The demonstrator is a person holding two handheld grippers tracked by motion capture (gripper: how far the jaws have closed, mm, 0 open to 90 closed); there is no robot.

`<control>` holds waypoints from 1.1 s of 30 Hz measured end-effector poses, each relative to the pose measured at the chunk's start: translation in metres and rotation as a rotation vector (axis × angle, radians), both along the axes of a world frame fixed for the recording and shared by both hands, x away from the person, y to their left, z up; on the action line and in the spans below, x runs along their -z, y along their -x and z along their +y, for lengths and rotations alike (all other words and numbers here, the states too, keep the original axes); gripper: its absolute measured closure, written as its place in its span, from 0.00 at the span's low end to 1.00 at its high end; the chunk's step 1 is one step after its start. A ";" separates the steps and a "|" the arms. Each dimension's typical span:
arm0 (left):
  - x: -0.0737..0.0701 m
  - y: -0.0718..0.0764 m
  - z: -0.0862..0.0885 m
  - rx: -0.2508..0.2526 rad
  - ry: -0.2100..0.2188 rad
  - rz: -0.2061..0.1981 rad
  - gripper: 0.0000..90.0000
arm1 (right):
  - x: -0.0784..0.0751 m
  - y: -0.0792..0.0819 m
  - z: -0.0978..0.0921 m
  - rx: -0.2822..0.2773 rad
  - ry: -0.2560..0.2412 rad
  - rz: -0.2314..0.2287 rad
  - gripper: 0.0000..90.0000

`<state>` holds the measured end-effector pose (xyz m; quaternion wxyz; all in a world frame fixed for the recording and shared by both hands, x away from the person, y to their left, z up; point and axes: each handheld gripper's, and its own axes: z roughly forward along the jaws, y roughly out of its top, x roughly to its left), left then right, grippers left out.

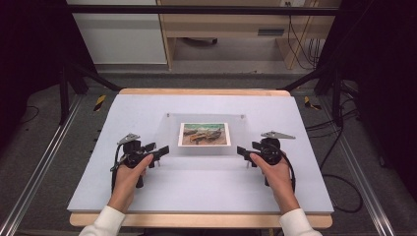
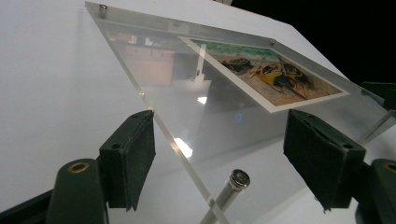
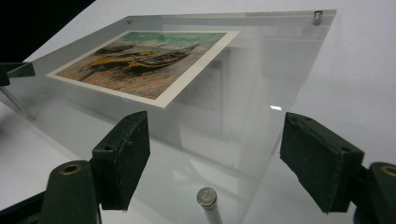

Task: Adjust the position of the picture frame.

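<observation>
A clear acrylic panel (image 1: pixel 206 151) lies in the middle of the pale mat, with a boat picture (image 1: pixel 204 133) under it. My left gripper (image 1: pixel 161 150) stands open at the panel's near left corner, and its view has the panel edge (image 2: pixel 163 130) running between the two black pads. My right gripper (image 1: pixel 242 151) is open at the near right corner; the panel (image 3: pixel 224 121) reaches in between its pads too. A metal standoff pin (image 2: pixel 236 183) sticks out below the panel on the left, and another pin (image 3: pixel 207 198) on the right. Neither gripper holds anything.
The pale mat (image 1: pixel 147 191) covers a wooden table (image 1: pixel 196 220) and has bare room on all sides of the panel. Small screws mark the far corners (image 2: pixel 102 7) (image 3: pixel 318 16). Black frame bars and cables stand beyond the table edges.
</observation>
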<state>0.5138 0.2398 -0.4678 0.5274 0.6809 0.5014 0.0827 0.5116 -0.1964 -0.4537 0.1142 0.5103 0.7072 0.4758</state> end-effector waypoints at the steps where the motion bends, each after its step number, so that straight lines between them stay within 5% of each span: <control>1: 0.000 0.000 0.000 0.000 0.000 0.000 0.27 | 0.000 0.000 0.000 0.000 0.000 0.000 0.27; 12: 0.003 -0.004 0.000 0.019 0.047 0.037 0.26 | 0.004 -0.005 -0.002 0.006 -0.063 0.058 0.23; 33: 0.004 -0.005 0.001 0.023 0.055 0.041 0.27 | 0.009 -0.005 -0.003 -0.015 -0.133 0.097 0.20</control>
